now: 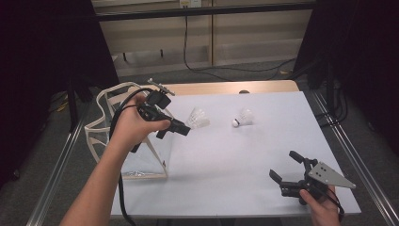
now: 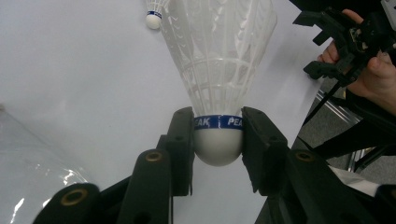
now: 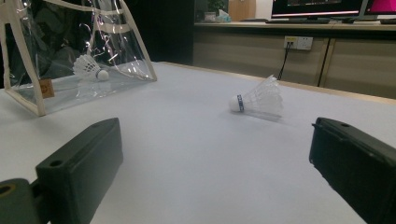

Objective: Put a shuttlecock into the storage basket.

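My left gripper (image 1: 187, 128) is held above the white table, just right of a clear bag (image 1: 123, 155), and is shut on a white shuttlecock (image 1: 198, 117). In the left gripper view both black jaws press on its round cork below the blue band, and the feather skirt (image 2: 217, 60) points away from me. A second shuttlecock (image 1: 243, 117) lies on its side on the table farther right, also seen as the shuttlecock (image 3: 258, 100) ahead of my right gripper (image 3: 210, 158). The right gripper (image 1: 283, 165) rests near the front right corner, jaws wide open and empty.
The clear bag (image 3: 79, 51) with cream trim stands open at the table's left edge; another shuttlecock (image 3: 89, 68) shows through its wall. The white table sheet (image 1: 235, 160) ends at metal rails on both sides. A cable trails from the left gripper.
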`<state>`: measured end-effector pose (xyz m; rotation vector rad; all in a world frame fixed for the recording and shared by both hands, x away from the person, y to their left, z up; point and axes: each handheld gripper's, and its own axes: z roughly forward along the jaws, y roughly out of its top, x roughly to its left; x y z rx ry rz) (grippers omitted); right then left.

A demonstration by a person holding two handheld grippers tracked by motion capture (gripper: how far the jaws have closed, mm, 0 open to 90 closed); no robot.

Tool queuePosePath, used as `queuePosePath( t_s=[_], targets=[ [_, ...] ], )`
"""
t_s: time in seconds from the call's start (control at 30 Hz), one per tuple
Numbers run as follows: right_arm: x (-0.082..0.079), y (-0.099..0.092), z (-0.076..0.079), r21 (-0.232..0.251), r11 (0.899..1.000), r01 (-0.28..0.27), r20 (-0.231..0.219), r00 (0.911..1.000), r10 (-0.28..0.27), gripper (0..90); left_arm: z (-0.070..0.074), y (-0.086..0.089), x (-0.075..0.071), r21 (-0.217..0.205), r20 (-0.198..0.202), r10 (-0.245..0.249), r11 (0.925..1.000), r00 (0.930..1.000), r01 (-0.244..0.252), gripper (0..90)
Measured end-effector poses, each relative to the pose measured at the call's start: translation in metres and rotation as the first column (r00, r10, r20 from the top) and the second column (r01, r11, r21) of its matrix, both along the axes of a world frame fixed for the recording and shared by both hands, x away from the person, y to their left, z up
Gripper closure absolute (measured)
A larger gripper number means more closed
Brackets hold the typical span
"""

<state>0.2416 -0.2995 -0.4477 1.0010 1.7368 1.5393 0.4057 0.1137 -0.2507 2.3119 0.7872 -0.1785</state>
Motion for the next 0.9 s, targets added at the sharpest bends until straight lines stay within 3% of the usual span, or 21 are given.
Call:
queuePosePath(
  t_s=[0.9],
  targets=[
    [0.000, 0.000, 0.000, -0.001, 1.000, 0.000, -0.001, 1.0000, 0.000, 2.4, 0.018, 0.011, 0.010, 0.021, 0.031, 0.039, 0.9990, 0.9987, -0.040, 65.6]
  ],
)
